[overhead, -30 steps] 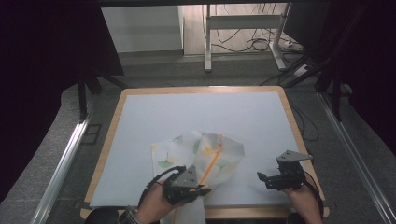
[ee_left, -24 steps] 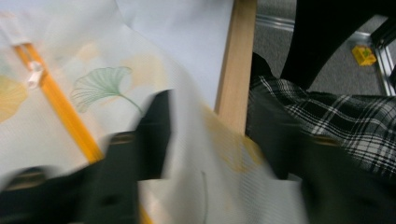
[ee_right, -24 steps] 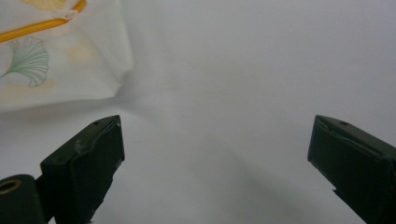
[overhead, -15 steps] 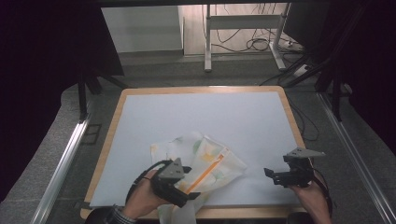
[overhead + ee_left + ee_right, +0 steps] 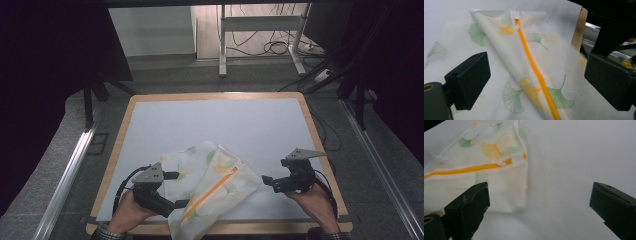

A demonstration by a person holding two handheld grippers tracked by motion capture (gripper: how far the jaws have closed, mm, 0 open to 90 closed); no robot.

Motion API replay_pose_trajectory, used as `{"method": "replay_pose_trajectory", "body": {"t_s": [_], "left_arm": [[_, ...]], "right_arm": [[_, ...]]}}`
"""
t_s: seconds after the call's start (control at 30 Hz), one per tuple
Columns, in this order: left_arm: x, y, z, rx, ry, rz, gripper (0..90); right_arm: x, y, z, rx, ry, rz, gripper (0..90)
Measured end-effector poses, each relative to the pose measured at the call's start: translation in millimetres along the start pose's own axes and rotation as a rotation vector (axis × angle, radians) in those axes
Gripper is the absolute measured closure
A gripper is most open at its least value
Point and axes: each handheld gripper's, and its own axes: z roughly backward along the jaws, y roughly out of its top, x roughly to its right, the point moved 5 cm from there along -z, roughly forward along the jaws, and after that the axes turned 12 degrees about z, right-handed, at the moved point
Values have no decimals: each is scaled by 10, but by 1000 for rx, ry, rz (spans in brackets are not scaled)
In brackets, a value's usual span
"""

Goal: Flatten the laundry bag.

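On the table (image 5: 150, 115), one zippered pouch (image 5: 215, 187), two grippers, left gripper (image 5: 172, 190) just opened, right gripper (image 5: 267, 181) wide open, both empty.

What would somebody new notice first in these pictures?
The white cloth bag printed with green and yellow ginkgo leaves, its orange zipper running along it, lying crumpled at the near edge of the pale table. Next, the black tongs on either side: the left tongs open against the cloth after just opening, the right tongs open just off its corner.
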Motion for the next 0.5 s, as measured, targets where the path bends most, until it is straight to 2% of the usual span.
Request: {"method": "replay_pose_trajectory", "body": {"t_s": [0.07,0.13,0.2,0.23,0.27,0.37,0.43,0.5], "left_arm": [[-72,-32,2,-13,60,1,50],[-195,-89,-17,-36,152,4,37],[-345,-152,-44,-58,215,36,43],[-425,-182,-57,-67,248,55,65],[-503,-216,-68,-84,279,64,65],[-719,-307,-111,-113,371,108,98],[-832,-350,-137,-116,382,147,118],[-927,-378,-163,-124,411,186,140]], "right_arm": [[-8,46,-9,-9,3,5,51],[-26,88,-55,-27,9,7,54],[-61,133,-128,-39,27,26,55],[-93,185,-223,-51,31,42,86],[-93,185,-223,-51,31,42,86],[-127,276,-373,-46,48,58,201],[-146,330,-484,-50,79,61,284],[-161,376,-608,-60,88,82,333]]}}
